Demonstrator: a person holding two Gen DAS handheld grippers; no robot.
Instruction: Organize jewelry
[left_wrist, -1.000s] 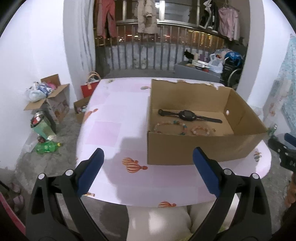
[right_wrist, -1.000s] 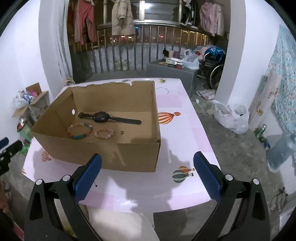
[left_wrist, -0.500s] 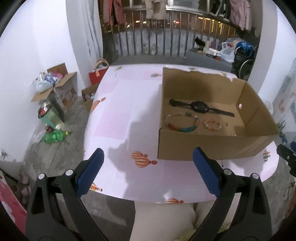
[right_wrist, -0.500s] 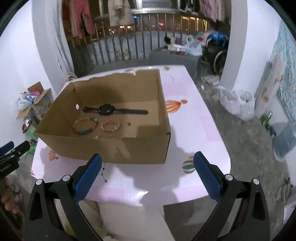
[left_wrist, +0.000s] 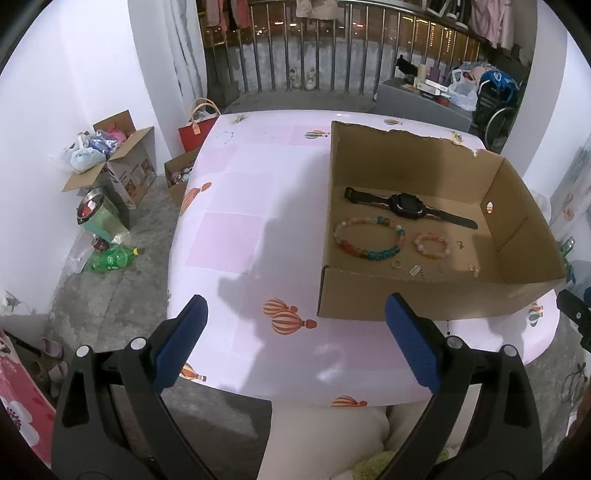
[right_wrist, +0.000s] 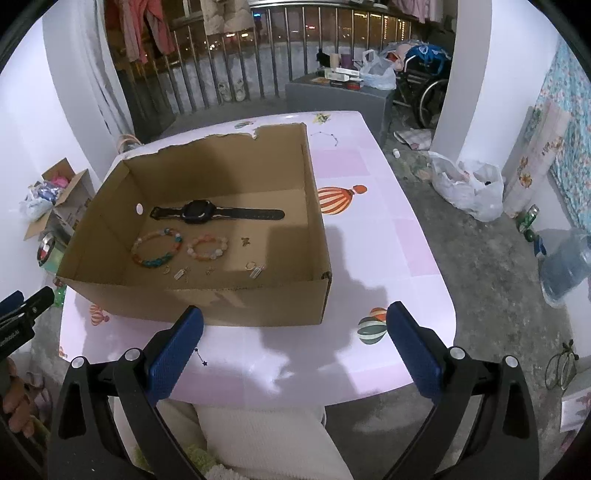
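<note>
Cardboard box (left_wrist: 424, 302) sits on pink balloon-print table (left_wrist: 258, 229).

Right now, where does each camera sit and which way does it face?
Left wrist: behind the open left tool, above the pink table's near-left edge, facing the brown cardboard box on its right; pale lap below.
Right wrist: behind the open right tool, facing the box ahead-left; the left tool at the left edge.
Shared: the black wristwatch.
</note>
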